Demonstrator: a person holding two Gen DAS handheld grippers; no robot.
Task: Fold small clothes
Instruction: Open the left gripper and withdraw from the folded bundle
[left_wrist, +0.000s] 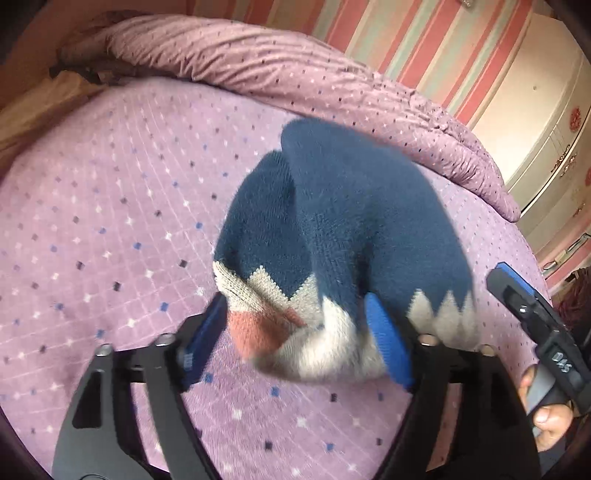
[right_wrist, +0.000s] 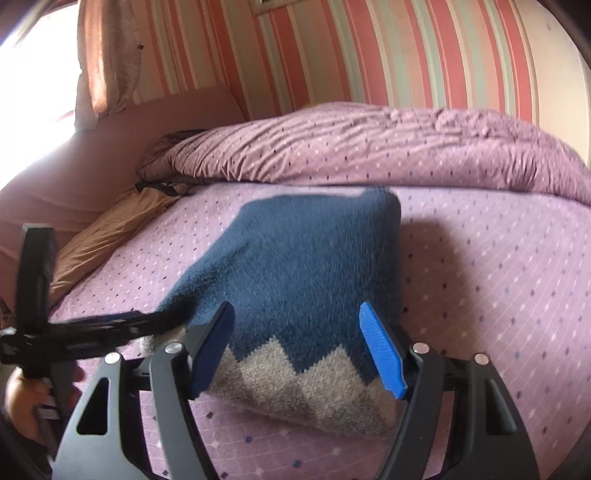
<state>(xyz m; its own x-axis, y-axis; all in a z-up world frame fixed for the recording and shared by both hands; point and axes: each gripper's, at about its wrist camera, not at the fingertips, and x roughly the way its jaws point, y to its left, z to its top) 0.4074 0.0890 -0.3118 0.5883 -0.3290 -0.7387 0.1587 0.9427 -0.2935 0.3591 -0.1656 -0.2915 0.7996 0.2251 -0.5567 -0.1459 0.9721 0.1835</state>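
Observation:
A small knitted sweater (left_wrist: 332, 229), navy with a grey and white zigzag band and a rust patch, lies bunched and folded over itself on the purple bed sheet (left_wrist: 110, 229). My left gripper (left_wrist: 295, 299) stands wide open around its hem; the cloth drapes over the right blue pad (left_wrist: 388, 343) and looks blurred. In the right wrist view the sweater (right_wrist: 295, 266) lies flat between the fingers of my right gripper (right_wrist: 295, 306), which is open and low over the zigzag hem. The left gripper (right_wrist: 162, 317) reaches the sweater's left edge there. The right gripper (left_wrist: 517, 291) shows at the far right, held by a hand.
A rumpled purple duvet (right_wrist: 388, 147) is heaped along the far side of the bed. A tan cloth (right_wrist: 99, 236) lies at the left by the pink headboard. Striped wallpaper (right_wrist: 369, 48) stands behind, and a white wardrobe (left_wrist: 546, 122) is on the right.

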